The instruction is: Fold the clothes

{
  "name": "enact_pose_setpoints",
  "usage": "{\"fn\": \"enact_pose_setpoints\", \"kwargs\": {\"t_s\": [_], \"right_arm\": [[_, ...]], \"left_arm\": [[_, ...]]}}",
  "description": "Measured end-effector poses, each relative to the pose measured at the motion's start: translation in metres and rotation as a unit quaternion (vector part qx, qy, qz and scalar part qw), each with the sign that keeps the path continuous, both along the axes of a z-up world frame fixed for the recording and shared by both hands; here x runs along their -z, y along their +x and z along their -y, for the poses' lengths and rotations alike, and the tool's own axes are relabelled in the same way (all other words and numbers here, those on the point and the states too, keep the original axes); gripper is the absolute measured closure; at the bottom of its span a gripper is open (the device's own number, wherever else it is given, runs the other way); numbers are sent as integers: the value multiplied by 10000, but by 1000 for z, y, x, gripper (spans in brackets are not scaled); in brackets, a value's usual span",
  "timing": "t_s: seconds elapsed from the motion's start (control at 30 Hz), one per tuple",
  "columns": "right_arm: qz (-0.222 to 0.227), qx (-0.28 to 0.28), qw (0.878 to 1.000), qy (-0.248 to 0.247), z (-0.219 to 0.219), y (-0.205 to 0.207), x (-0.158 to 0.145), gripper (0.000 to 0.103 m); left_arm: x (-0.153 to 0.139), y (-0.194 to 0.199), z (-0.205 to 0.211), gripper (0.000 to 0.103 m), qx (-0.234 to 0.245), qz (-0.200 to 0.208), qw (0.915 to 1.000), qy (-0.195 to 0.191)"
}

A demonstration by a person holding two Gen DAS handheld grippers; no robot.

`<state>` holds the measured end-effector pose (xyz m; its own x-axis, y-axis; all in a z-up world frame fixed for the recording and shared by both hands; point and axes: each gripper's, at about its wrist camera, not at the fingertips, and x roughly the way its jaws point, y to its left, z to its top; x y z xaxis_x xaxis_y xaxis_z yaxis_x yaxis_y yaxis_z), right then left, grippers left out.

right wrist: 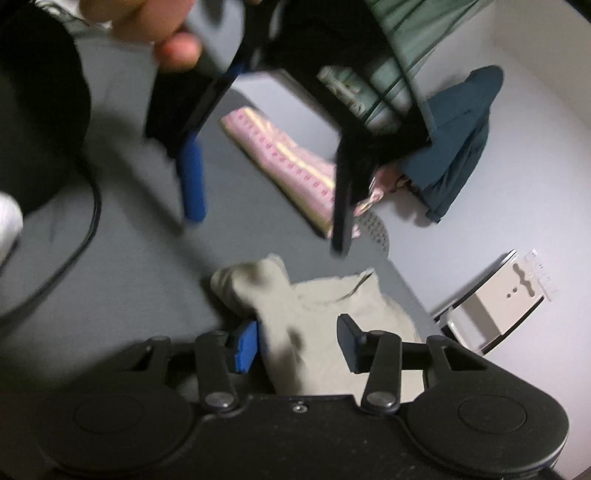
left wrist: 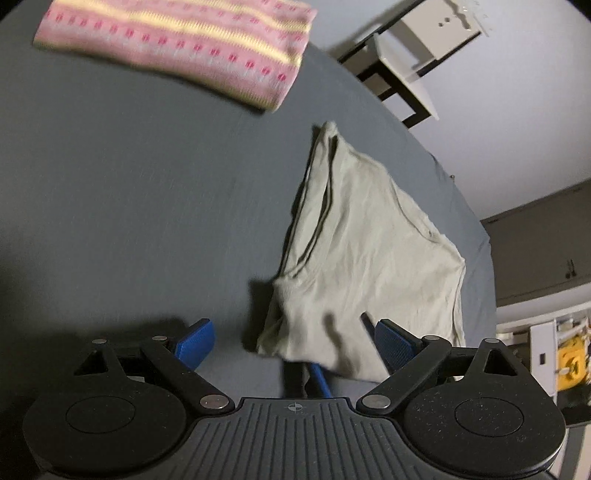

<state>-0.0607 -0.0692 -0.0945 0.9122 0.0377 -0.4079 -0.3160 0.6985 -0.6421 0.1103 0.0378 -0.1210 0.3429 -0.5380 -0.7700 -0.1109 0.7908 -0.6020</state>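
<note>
Left wrist view is showing the left gripper [left wrist: 293,341] hanging over the grey sheet [left wrist: 129,203] with its blue pads spread wide and nothing between them. Well ahead and to its left, a pink striped garment [left wrist: 177,48] is lying as a neat folded rectangle. Just ahead and to the gripper's right, the beige garment [left wrist: 369,236] is lying partly doubled over, creased, with layered edges showing along its left side and one corner reaching under the right pad.

Right wrist view is showing the right gripper [right wrist: 301,345] directly over the near end of that same beige garment [right wrist: 332,306]; its jaws are standing apart, with cloth lying in the gap but not pinched. The other gripper, held by a hand [right wrist: 147,22], is hanging above and ahead. Further to the right, dark blue clothing [right wrist: 461,136] is hanging by the wall.

Whether the beige piece needs another fold or is being set down finished, I cannot settle from this. If a fold is in hand, doing it well probably means each gripper taking a corner through all layers, lifting evenly, and laying edge onto edge without dragging the cloth.
</note>
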Motion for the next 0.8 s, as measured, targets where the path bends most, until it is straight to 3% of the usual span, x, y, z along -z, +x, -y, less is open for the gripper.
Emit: {"fn": "enact_pose_setpoints", "kwargs": {"t_s": [0.23, 0.4, 0.47, 0.53, 0.63, 0.7, 0.8], "right_arm": [[14, 290, 9984, 489, 17, 7, -15, 59], [2, 421, 9967, 700, 25, 9, -22, 59], [-13, 452, 9962, 741, 27, 11, -25, 59], [-48, 472, 9958, 787, 28, 12, -28, 59], [-86, 475, 9956, 807, 29, 10, -31, 58], [-104, 464, 9956, 812, 29, 10, -33, 58], [-129, 397, 9964, 741, 25, 6, -32, 54]], "left_arm": [[37, -9, 8, 9, -764, -370, 9925, -882], [51, -21, 15, 9, -1527, -100, 9738, -1681], [49, -23, 17, 9, -1715, 58, 9698, -1732], [46, -23, 20, 10, -1667, 191, 9726, -1612], [42, -24, 31, 30, -1530, 375, 9783, -1345], [42, -26, 35, 57, -1493, 409, 9812, -1153], [45, -28, 39, 78, -1457, 441, 9828, -1047]]}}
